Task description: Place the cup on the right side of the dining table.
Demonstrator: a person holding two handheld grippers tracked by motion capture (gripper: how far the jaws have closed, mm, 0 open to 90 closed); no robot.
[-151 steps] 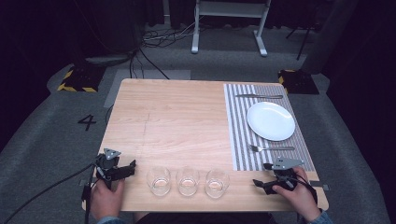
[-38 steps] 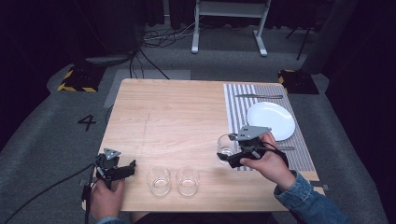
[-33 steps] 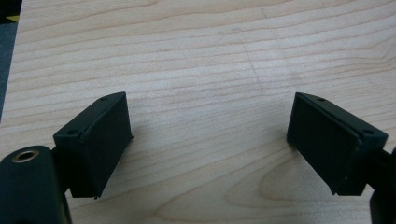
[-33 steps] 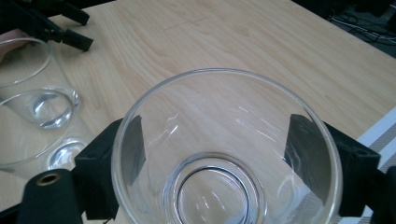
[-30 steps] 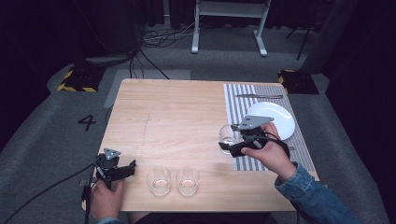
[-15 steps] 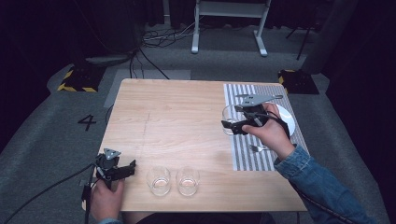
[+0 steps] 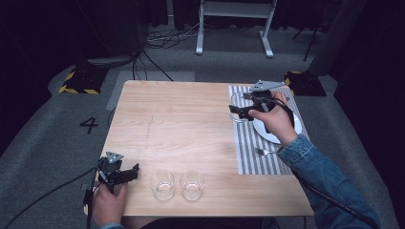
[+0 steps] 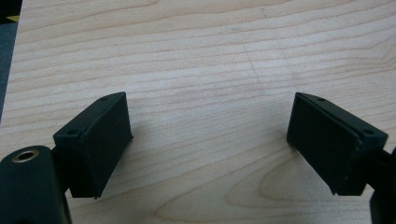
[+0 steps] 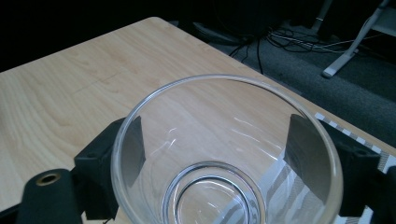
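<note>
My right gripper [image 7: 237, 109] is shut on a clear glass [image 7: 238, 100] and holds it over the far left part of the striped placemat [image 7: 248, 148]. In the right gripper view the clear glass [image 9: 224, 154] sits upright between both black jaws, its rim wide toward the camera. Two more glasses [image 7: 162, 184] [image 7: 192, 184] stand side by side near the table's front edge. My left gripper [image 7: 128, 174] rests open at the front left corner of the table; in the left gripper view my left gripper [image 8: 208, 140] has only bare wood between its jaws.
A white plate [image 7: 282, 131] lies on the placemat under the person's right hand, and a fork [image 7: 264, 151] lies on the mat nearer the front. The wooden table [image 7: 176, 124] has dark floor, cables and a stand's metal legs [image 7: 234, 28] beyond its far edge.
My right gripper has carried the third glass from the front row up and away to the placemat's far left part. The left gripper has stayed still.
</note>
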